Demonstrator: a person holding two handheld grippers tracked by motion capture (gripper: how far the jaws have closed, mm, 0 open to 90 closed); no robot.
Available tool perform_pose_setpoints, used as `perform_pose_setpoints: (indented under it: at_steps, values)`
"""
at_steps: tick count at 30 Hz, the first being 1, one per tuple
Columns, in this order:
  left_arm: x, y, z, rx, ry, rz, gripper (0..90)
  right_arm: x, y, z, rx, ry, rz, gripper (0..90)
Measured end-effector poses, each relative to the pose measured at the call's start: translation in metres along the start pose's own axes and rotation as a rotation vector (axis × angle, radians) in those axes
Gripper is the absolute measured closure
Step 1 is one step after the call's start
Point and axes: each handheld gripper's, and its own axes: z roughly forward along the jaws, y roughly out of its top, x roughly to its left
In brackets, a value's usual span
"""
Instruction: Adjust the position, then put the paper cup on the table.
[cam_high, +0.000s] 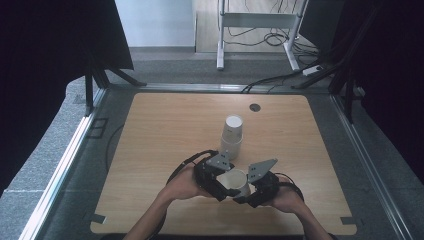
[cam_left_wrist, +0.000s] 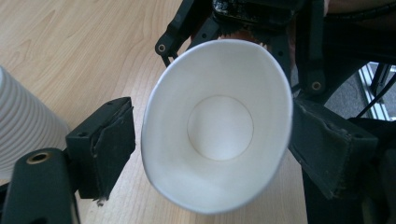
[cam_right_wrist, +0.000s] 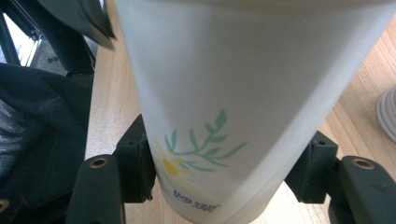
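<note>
While the cup changes hands: the hazards below are judged from how things stand now.

Right claw (cam_high: 243, 192): its pads are closed on the lower wall of the paper cup (cam_high: 236, 182), near the base and just under the printed leaf sprig (cam_right_wrist: 205, 140); this grip alone appears to carry the cup.

Left claw (cam_left_wrist: 205, 149): jaws stand wide, one on each side of the cup's rim; a gap shows at the left pad, while the right pad sits against or just beside the rim. It holds nothing.

Cup position: between both claws, low over the near part of the surface (cam_high: 165, 130), mouth toward the left claw's camera.

Squeeze risk: the rim already looks oval; a harder pinch from the right claw could crease the thin wall.

Slip risk: the wall tapers, so a loose grip might let the cup slide out.

Neighbour risk: the stack of ribbed cups (cam_high: 232, 137) stands just beyond the left claw; a careless swing could topple it.
</note>
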Motion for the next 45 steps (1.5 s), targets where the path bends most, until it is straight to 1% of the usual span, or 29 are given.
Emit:
perform_pose_setpoints:
  at_steps: [1, 3, 5, 10, 12, 14, 16, 19, 21, 23, 28, 30, 32, 40, 42, 45]
  values:
    - [0.0, 0.0, 0.001, 0.0, 0.002, 0.0, 17.8, 0.0, 0.0, 0.0, 0.0, -0.001, -0.006, 36.2]
    - [0.0, -0.001, 0.002, -0.015, -0.013, 0.0, 20.5, 0.001, 0.0, 0.0, 0.0, -0.003, -0.012, 36.1]
    - [-0.001, -0.001, 0.002, -0.02, -0.018, 0.004, 25.2, 0.001, 0.0, 0.0, -0.004, -0.002, -0.014, 36.1]
    - [-0.002, 0.0, 0.001, -0.008, -0.013, 0.019, 28.9, 0.0, -0.001, 0.001, -0.007, 0.004, -0.018, 35.9]
    - [-0.003, 0.002, 0.001, 0.003, -0.012, 0.024, 29.8, 0.0, -0.001, 0.002, -0.006, 0.009, -0.017, 35.6]
    - [-0.003, 0.004, 0.001, 0.018, -0.009, 0.039, 30.0, 0.0, -0.001, 0.002, -0.003, 0.016, -0.018, 34.9]
    - [-0.003, 0.006, 0.0, 0.017, -0.009, 0.045, 30.2, 0.0, 0.0, 0.003, 0.006, 0.011, -0.014, 29.9]
    - [-0.003, 0.01, -0.003, 0.031, 0.005, 0.061, 30.4, 0.0, -0.001, 0.005, 0.022, -0.022, -0.016, 21.0]
    - [-0.003, 0.012, -0.004, 0.049, 0.017, 0.068, 30.4, 0.0, -0.001, 0.006, 0.021, -0.046, -0.003, 15.8]
    - [-0.003, 0.013, -0.006, 0.068, 0.032, 0.074, 30.4, -0.001, -0.001, 0.004, 0.017, -0.076, 0.007, 12.7]
    - [-0.002, 0.014, -0.008, 0.104, 0.064, 0.07, 30.5, -0.004, -0.003, -0.002, -0.011, -0.12, 0.042, 11.0]
    - [-0.002, 0.013, -0.009, 0.103, 0.075, 0.056, 30.5, -0.004, -0.004, -0.004, -0.019, -0.127, 0.049, 9.5]
    - [-0.001, 0.013, -0.01, 0.108, 0.086, 0.053, 30.5, -0.005, -0.006, -0.005, -0.022, -0.132, 0.064, 7.7]
    - [0.003, 0.013, -0.014, 0.135, 0.127, 0.032, 30.2, -0.003, -0.007, -0.005, -0.013, -0.17, 0.075, 2.5]
    - [0.004, 0.014, -0.015, 0.142, 0.138, 0.028, 30.1, -0.002, -0.008, -0.005, -0.005, -0.181, 0.067, 1.5]
    - [0.005, 0.014, -0.017, 0.152, 0.151, 0.023, 30.0, -0.001, -0.01, -0.006, 0.003, -0.192, 0.07, 0.6]
